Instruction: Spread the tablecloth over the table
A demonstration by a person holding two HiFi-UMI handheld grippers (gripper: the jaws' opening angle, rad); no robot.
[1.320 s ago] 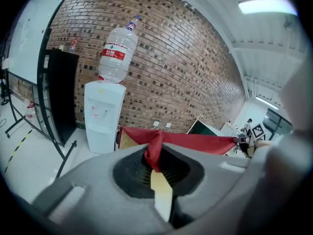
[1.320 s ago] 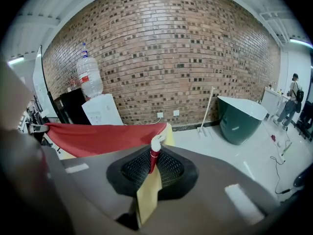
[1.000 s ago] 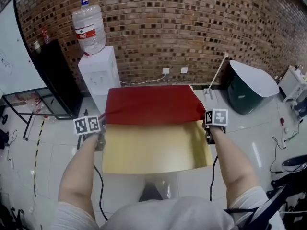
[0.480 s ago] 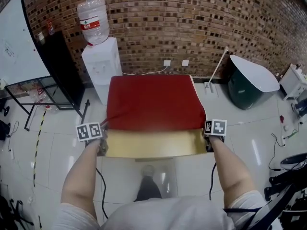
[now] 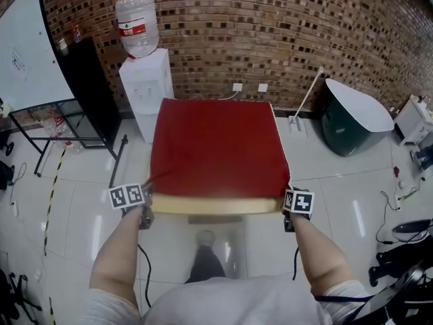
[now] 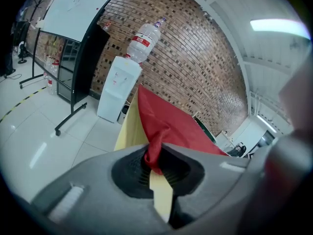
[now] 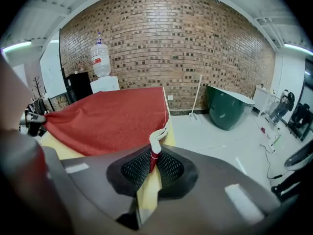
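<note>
Nearly whole table [image 5: 216,204] hidden under tablecloth [image 5: 216,147]; near strip bare.

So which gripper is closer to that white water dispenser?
Left. The left gripper holds a near corner of the tablecloth on the side of the water dispenser; the right gripper holds the other near corner, across the table.

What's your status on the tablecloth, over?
Left gripper, right gripper: both shut on tablecloth corners. Red cloth covers table except a bare near-edge strip. Nothing in the way.
</note>
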